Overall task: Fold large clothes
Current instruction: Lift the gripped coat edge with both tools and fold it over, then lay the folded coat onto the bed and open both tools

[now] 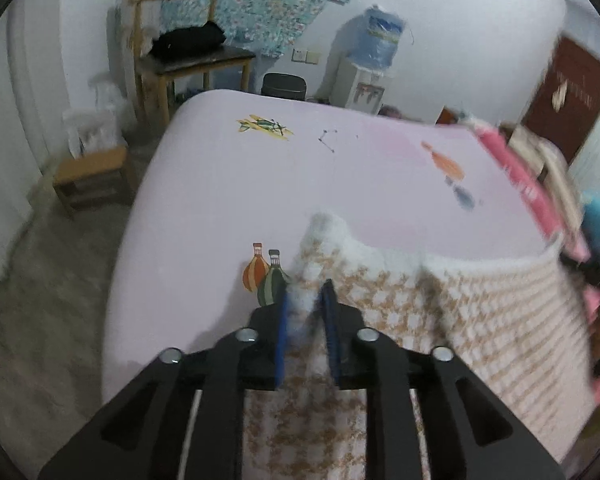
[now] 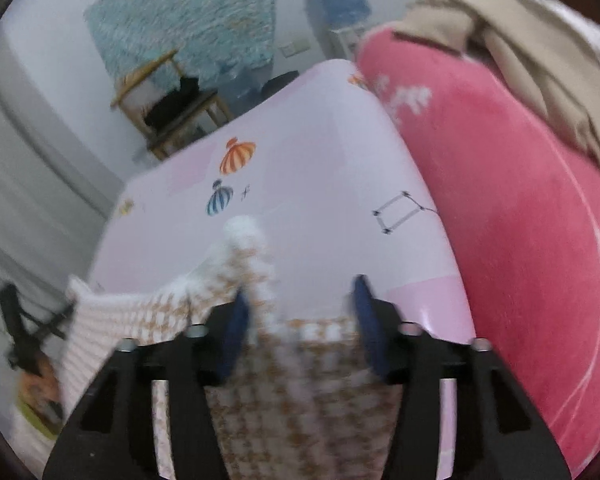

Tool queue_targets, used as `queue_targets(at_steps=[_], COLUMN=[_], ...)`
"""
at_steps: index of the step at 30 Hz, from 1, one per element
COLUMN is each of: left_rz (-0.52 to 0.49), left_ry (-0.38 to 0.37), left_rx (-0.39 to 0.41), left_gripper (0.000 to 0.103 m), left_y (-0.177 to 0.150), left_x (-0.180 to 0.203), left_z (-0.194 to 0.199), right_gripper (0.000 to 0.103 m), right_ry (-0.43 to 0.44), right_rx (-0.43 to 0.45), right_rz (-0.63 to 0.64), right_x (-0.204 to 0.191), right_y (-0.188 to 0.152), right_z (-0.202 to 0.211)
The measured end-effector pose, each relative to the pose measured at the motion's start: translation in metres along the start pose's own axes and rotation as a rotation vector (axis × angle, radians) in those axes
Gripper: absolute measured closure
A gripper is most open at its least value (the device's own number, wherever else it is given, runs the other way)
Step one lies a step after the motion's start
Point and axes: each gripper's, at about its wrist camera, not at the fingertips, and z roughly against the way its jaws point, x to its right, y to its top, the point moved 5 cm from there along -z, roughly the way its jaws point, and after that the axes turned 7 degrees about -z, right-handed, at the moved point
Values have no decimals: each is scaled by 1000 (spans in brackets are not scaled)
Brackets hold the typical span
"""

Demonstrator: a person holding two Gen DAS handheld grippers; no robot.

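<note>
A fuzzy white garment with a tan houndstooth pattern lies on the pink bed sheet. My left gripper is shut on a fluffy white edge of the garment at its left end. In the right wrist view the same garment passes under and between my right gripper's blue pads, which stand wide apart. A white-trimmed corner of the garment sticks up just ahead of the right gripper. The other gripper shows blurred at the left.
A pink blanket with a beige cloth on it lies along the bed's right side. Beyond the bed stand a wooden chair, a small stool, a water dispenser and a brown door.
</note>
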Motion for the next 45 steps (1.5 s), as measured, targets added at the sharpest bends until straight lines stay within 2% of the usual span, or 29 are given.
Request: queue_targets(at_steps=[3,5,8,11,13,15,17,18,20,22,23,25,28,31,34,37,40,42,45], left_rz=[124,155,178,125,66,-4,-20,-8,43,103,120,121,74,17,-80,-175,-224,-258,-241], left_ry=[-76,-38,-68,-109,-123,-106,-55,-47,-52,-57,-57,-38,-2,-40,-90,-156,-199,-160,-36], left_rx=[30,80,131,118,77,6,-45,-63,-77,-66,-60,-35,0,31,36,10,-20,-34,-109], left_gripper=[78,80,80,80,80,80,80,80,80,80,80,79,77,76,74,72,69,69,69], left_y=[5,11,20,24,23,19,13,10,7,8,8,9,8,0,-22,-63,-106,-129,-163], left_x=[-16,-22,-24,-6,10,30,35,35,28,18,15,8,10,27,58,95,117,123,110], left_z=[4,14,26,28,21,5,-11,-18,-28,-25,-22,-10,15,46,73,95,108,108,87], right_gripper=[43,41,41,45,49,49,50,50,53,54,53,53,52,51,50,50,50,50,52], right_ry=[39,36,13,17,21,16,-25,-75,-168,-289,-309,-311,-326,-287,-241,-208,-179,-210,-286], right_rx=[0,32,119,166,136,70,-17,-63,-96,-77,-51,-3,91,134,128,109,83,65,17], right_rz=[-63,-96,-138,-116,-34,68,146,162,146,101,72,23,61,115,199,272,275,267,233], right_x=[10,13,15,4,-17,-42,-62,-65,-53,-31,-22,-11,-13,-25,-45,-64,-72,-67,-47], right_y=[3,5,12,20,17,11,-1,-7,-11,-5,-1,3,0,-22,-57,-110,-156,-182,-202], right_z=[7,18,37,48,41,23,-3,-19,-34,-34,-26,-3,44,85,112,129,140,133,117])
